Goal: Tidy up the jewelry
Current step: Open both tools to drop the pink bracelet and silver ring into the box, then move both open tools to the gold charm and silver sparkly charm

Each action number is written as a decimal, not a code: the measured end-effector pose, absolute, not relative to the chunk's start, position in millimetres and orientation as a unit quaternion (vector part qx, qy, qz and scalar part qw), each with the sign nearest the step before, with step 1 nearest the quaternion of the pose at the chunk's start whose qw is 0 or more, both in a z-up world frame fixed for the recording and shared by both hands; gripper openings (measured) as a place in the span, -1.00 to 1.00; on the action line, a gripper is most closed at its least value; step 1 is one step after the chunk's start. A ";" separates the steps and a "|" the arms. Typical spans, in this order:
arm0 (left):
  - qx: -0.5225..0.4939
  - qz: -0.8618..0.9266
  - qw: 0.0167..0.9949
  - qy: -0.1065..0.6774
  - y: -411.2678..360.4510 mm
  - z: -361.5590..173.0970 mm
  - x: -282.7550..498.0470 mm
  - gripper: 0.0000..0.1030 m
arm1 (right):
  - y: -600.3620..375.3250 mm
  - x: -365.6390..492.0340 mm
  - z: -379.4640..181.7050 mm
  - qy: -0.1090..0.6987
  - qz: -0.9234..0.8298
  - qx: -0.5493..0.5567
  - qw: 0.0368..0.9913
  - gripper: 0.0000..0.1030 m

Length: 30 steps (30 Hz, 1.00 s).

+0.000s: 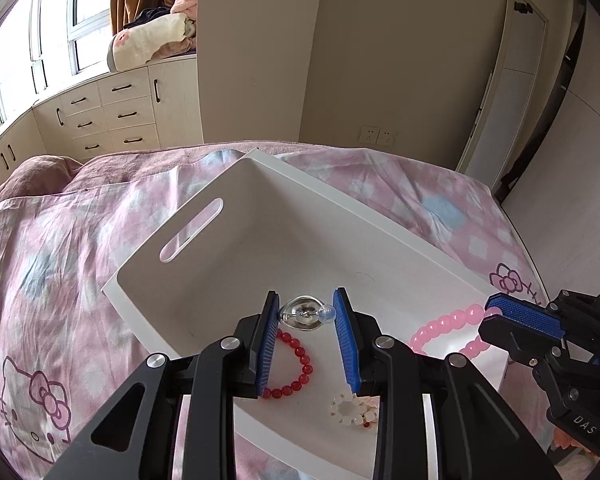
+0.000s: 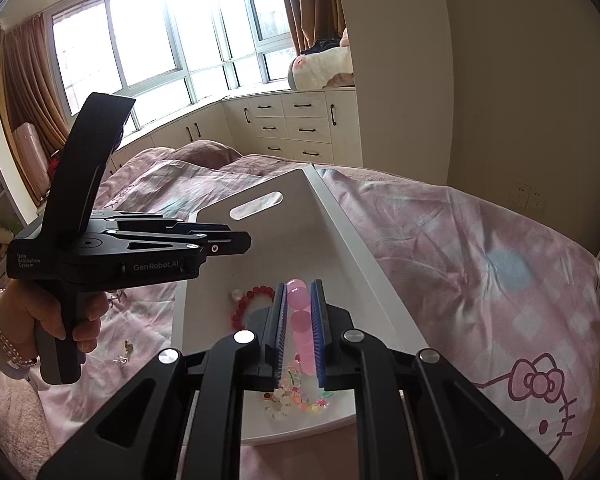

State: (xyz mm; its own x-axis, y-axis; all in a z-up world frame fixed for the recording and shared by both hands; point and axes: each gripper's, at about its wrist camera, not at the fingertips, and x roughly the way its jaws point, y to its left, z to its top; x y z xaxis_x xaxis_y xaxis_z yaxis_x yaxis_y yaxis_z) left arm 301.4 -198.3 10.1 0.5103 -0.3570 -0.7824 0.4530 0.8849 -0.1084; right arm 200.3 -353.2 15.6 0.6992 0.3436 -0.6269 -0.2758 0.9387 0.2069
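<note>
**beadfan:** So where's the jewelry at? The pink bead bracelet (image 1: 452, 330) is clamped at one end between the pads of the right gripper (image 2: 299, 320), with the rest draped down toward the floor of the white tray (image 1: 260, 184). The tray is set on the Hello Kitty bedspread (image 1: 60, 280).

**trayguy:** And the other gripper?

**beadfan:** The left gripper (image 1: 306, 312) is held over the tray with its jaws apart. A silver ring-like piece with a clear bead (image 1: 306, 314) is seen between the fingertips, though whether it's touched or just lying beneath can't be told.

**trayguy:** Which step would that be?

**beadfan:** Probably the drop-off of the pink bracelet into the tray. Next, the right jaws would need to be opened low over a bare patch so the beads aren't piled on the others.

**trayguy:** Count?

**beadfan:** In the tray: one pink bracelet, one red bead bracelet (image 1: 296, 364), one white bead bracelet (image 1: 350, 410), one multicolored bead bracelet (image 2: 296, 394), plus the silver piece. Two small trinkets (image 2: 125, 353) are left out on the bedspread beside the tray, too small to be identified. One tray, two grippers.
</note>
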 end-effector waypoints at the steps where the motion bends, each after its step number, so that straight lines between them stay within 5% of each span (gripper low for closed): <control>1: 0.063 -0.232 0.866 0.438 -199.7 6.3 303.5 -0.37 | -352.7 202.8 11.7 0.352 0.168 0.049 0.919 -0.76; 6: 0.080 -0.235 0.856 0.453 -203.1 -9.6 310.7 -0.34 | -351.0 213.5 -1.3 0.364 0.167 0.055 0.915 -0.73; 9: 0.087 -0.239 0.860 0.443 -202.8 -9.3 309.5 -0.07 | -347.5 216.5 1.1 0.362 0.171 0.046 0.915 -0.65; 13: 0.062 -0.259 0.868 0.419 -193.6 3.7 304.4 0.28 | -337.5 212.3 12.1 0.342 0.163 0.004 0.926 0.00; 16: 0.046 -0.272 0.875 0.398 -180.7 17.2 296.1 0.49 | -329.1 204.3 24.2 0.328 0.171 -0.010 0.929 0.05; 22: 0.060 -0.254 0.893 0.368 -139.2 42.1 277.8 0.65 | -307.8 184.6 51.4 0.301 0.184 -0.034 0.935 0.45; 30: 0.020 -0.237 0.913 0.332 -44.0 70.9 226.6 0.77 | -275.9 160.0 74.4 0.277 0.197 -0.041 0.940 0.66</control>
